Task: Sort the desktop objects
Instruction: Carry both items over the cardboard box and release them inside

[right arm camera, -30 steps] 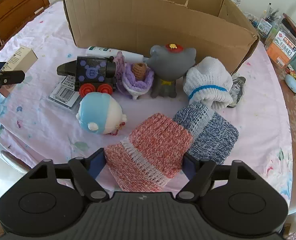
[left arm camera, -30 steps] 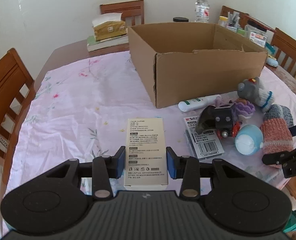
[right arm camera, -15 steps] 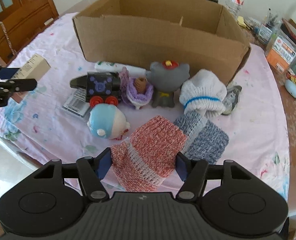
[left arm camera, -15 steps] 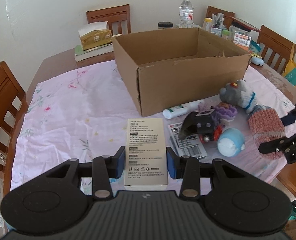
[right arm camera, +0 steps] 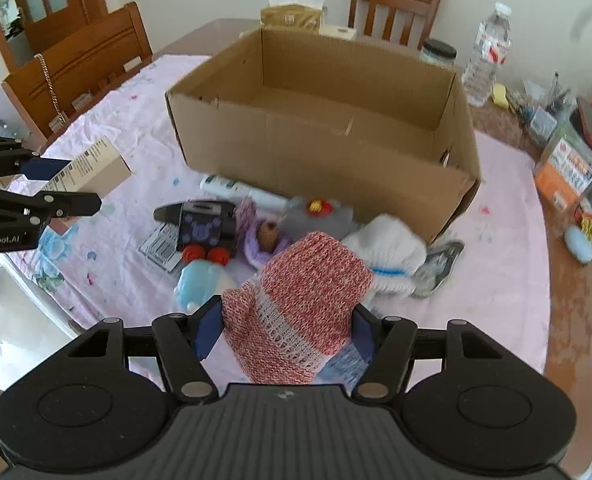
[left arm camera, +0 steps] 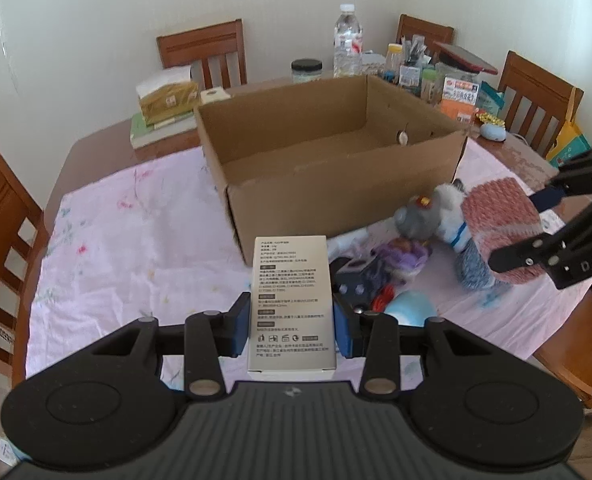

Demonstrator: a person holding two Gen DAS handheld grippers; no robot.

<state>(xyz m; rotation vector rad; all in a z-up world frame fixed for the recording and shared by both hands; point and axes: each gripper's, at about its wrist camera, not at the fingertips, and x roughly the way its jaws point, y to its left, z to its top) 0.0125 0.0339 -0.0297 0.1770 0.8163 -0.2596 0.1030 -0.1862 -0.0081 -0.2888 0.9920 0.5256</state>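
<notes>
- Blue pads of the left gripper [left arm camera: 291, 330] are pressed on a white product box [left arm camera: 290, 302], held above the tablecloth.
- A red knitted sock [right arm camera: 302, 312] is clamped by the right gripper [right arm camera: 283, 334].
- Nothing is seen inside the cardboard box [right arm camera: 328, 152]; toys [right arm camera: 211, 232] are left beside it, so sorting is judged barely begun.

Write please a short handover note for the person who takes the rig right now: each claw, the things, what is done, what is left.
Left claw: shut on the white printed box, lifted above the cloth.
Right claw: shut on the red knitted sock, lifted.
Cardboard box: open, nothing visible inside.
On the table in front of it: white tube, black toy car, purple crochet toy, grey plush, white sock, blue sock, blue round toy.
Done: two items picked up.
Left: probably drop both into the cardboard box, then the rest.
</notes>
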